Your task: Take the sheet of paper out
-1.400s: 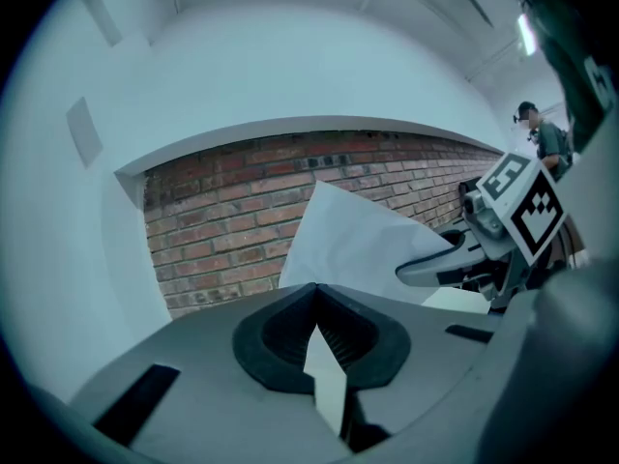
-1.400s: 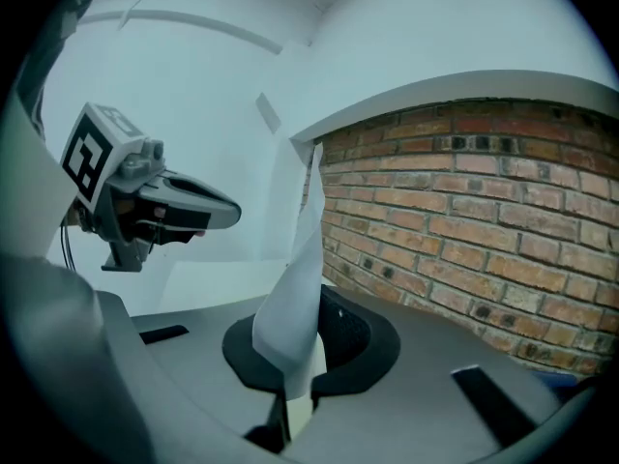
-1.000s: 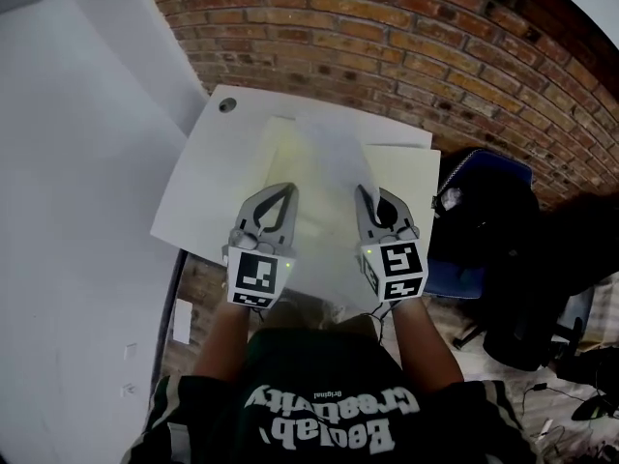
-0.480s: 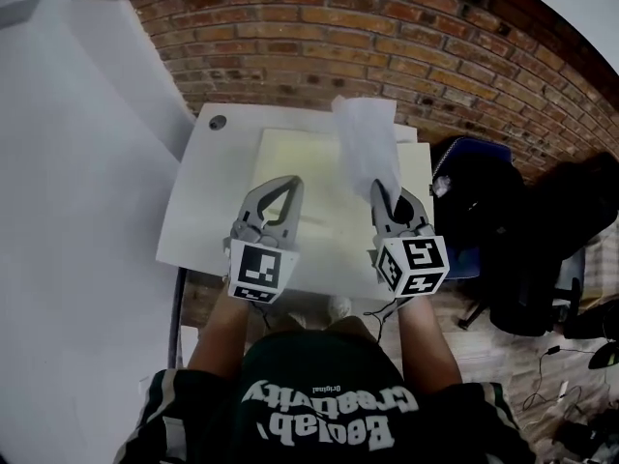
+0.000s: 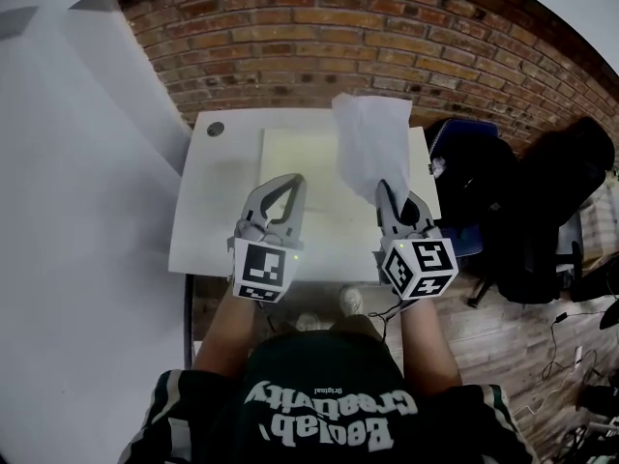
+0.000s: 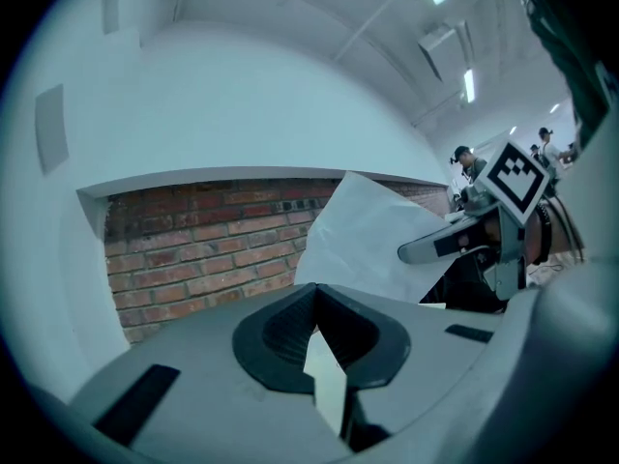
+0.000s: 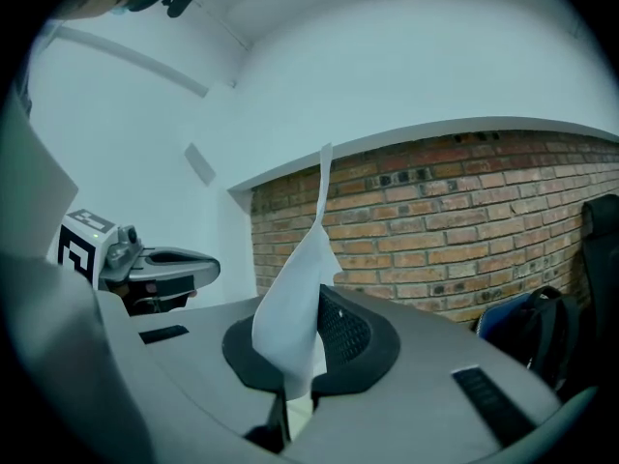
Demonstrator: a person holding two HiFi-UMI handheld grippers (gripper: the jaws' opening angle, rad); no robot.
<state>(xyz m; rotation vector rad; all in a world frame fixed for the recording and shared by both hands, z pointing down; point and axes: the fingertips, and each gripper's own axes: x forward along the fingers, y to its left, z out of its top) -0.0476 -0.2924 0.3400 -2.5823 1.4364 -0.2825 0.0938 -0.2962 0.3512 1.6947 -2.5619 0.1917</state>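
Note:
My right gripper is shut on the lower corner of a white sheet of paper. The sheet stands up above the table, clear of the pale yellow folder that lies flat on the white table. In the right gripper view the paper rises straight out of my closed jaws. My left gripper hovers over the folder's left part with its tips together; I see nothing pinched in it. From the left gripper view the paper and the right gripper show to the right.
A brick wall runs behind the table. A white wall stands at the left. A dark chair with a black bag sits close to the table's right edge. A round cable hole marks the table's far left corner.
The right gripper has pulled the sheet up from lying flat on the folder, and it now stands above the table. Both grippers have risen and drawn back toward me.

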